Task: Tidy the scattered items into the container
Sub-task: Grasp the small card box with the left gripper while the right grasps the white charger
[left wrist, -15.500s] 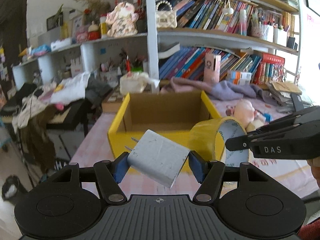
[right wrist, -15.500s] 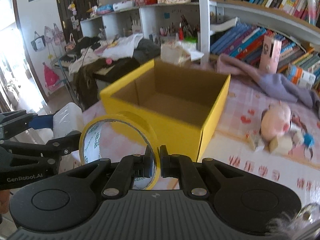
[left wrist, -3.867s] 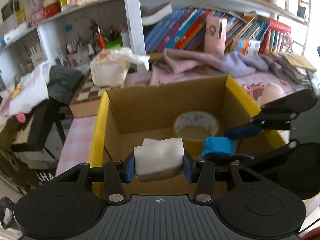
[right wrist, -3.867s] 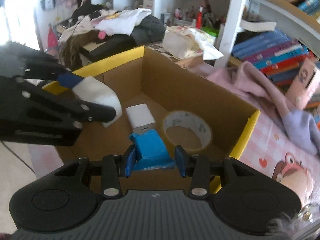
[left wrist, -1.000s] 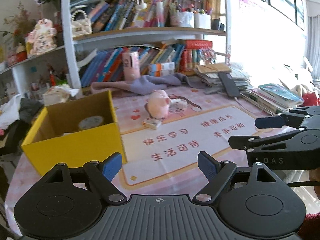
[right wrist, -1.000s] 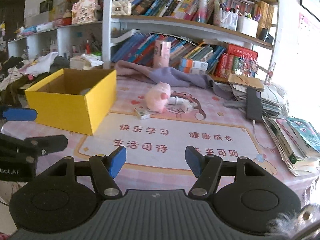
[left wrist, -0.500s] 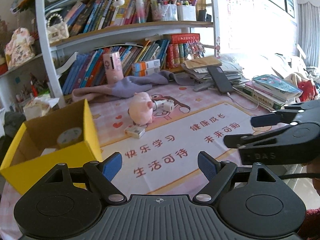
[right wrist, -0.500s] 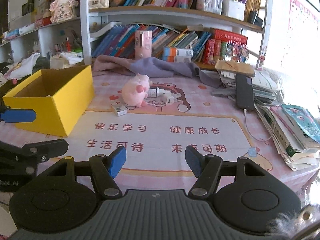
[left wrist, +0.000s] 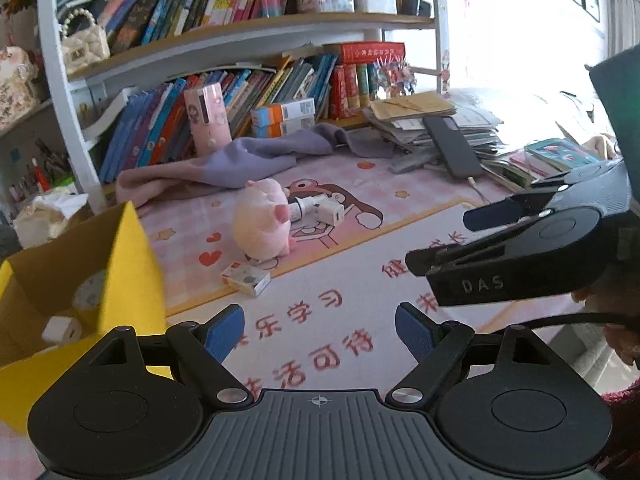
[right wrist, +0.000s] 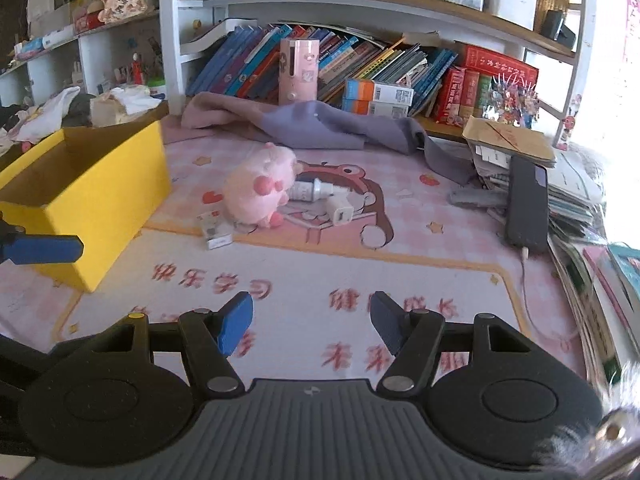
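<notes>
Left gripper wide open, nothing between the blue pads, hanging above the pink mat with red lettering. Right gripper likewise spread wide and empty, over the same mat.

From the left wrist view: yellow box at 9 to 10 o'clock, just beside the left pad, its near corner looming close. Inside, partly seen: a tape roll and a white block on the cardboard floor. Small carton at 11 o'clock ahead of the fingers, lying flat on the mat, apart from them. Pink plush pig farther on at 12 o'clock, just behind the carton. White charger and a small white bottle touching or nearly touching the pig's far side, toward 12 to 1 o'clock. Right gripper's black body at 2 o'clock, beside and above.

From the right wrist view: box at 9 to 10 o'clock, well left of the fingers; carton at 11 o'clock; pig just past it toward 12; bottle lying on its side behind the pig; charger at 12 o'clock, near the bottle. All well ahead of the pads, none touched. One blue finger of the left gripper poking in at 9 o'clock.

Purple cloth draped at the foot of the bookshelf; black phone on stacked papers at 2 o'clock.
</notes>
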